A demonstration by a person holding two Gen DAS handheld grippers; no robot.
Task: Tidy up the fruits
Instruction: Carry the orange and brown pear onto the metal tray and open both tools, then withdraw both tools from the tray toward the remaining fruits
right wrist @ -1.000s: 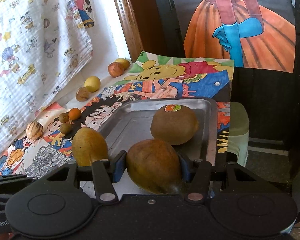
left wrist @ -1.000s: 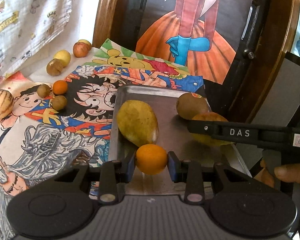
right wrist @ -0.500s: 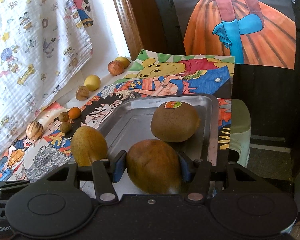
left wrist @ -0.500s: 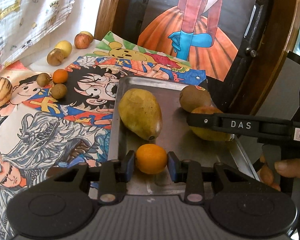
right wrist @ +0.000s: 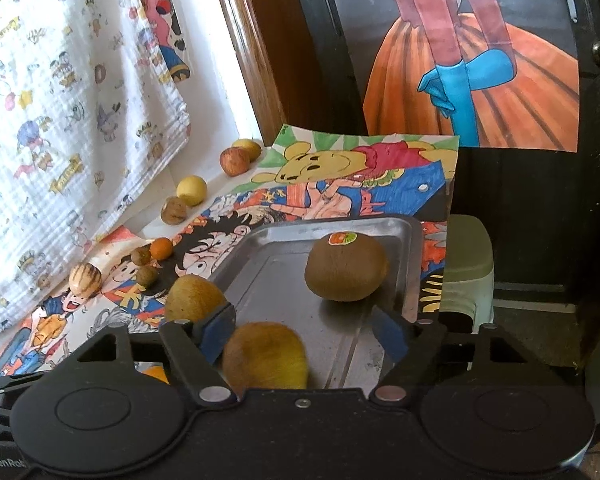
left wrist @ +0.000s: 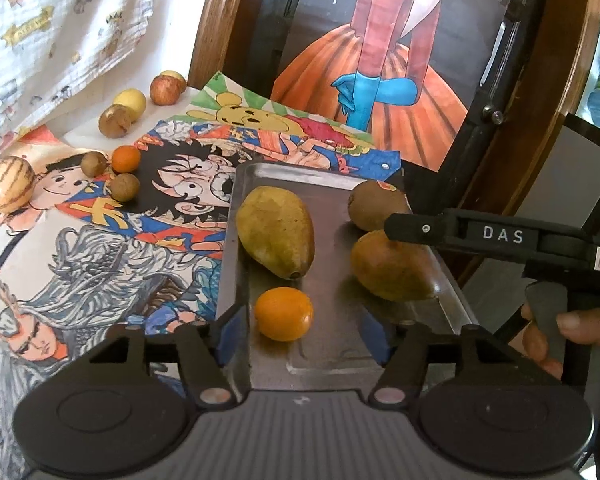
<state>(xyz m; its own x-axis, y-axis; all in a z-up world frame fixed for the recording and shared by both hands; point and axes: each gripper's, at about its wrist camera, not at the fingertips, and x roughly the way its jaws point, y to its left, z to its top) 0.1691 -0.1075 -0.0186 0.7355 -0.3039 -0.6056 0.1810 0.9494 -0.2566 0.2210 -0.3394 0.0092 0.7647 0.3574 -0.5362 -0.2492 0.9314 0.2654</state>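
A metal tray lies on cartoon posters. My left gripper is open; an orange rests on the tray between its pads, apart from both. My right gripper is open over a brown-yellow mango lying on the tray. A second mango and a kiwi with a sticker also sit on the tray.
Several small fruits lie on the posters at left: a small orange, brown balls, a striped fruit, a yellow fruit and an apple. A printed cloth hangs left. A dark door stands behind.
Both grippers have opened and let go of their fruit. The orange and the mango now rest on the tray. Both grippers have drawn back a little.
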